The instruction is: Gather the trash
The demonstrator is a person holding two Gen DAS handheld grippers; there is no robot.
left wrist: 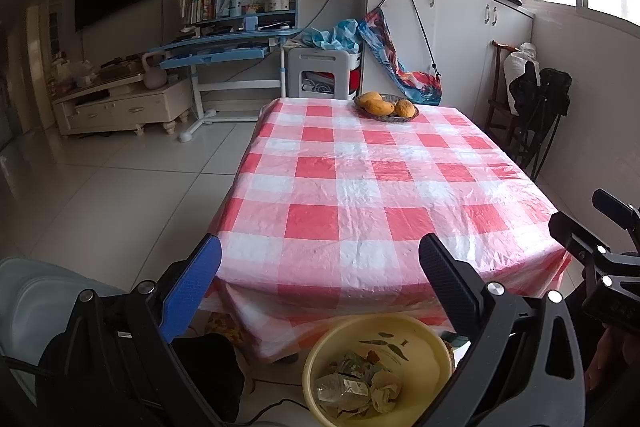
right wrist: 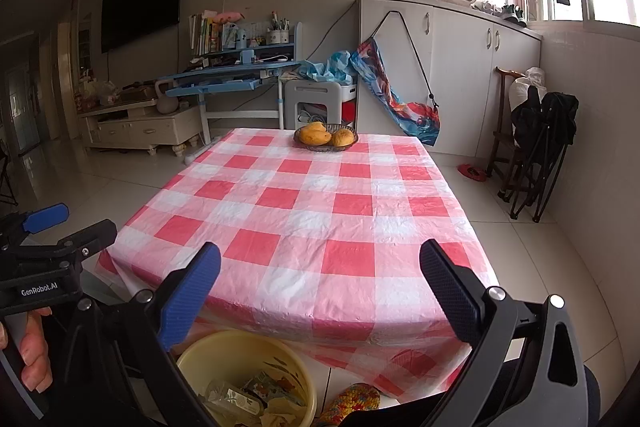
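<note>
A yellow basin (left wrist: 424,343) stands on the floor below the table's near edge, holding crumpled paper and plastic trash (left wrist: 356,385). My left gripper (left wrist: 320,267) hangs open above it, nothing between its blue and black fingers. In the right wrist view the same basin (right wrist: 224,347) with its trash (right wrist: 248,399) shows at bottom left. My right gripper (right wrist: 320,269) is open and empty over the table's near edge. The red-and-white checked table (left wrist: 360,187) bears no loose trash that I can see.
A woven dish of mangoes (left wrist: 386,105) sits at the table's far end. A person's hand (right wrist: 34,355) holds the left gripper's handle. A grey chair back (left wrist: 32,303) is at lower left, folded black chairs (right wrist: 540,147) at right, a colourful slipper (right wrist: 352,401) under the table.
</note>
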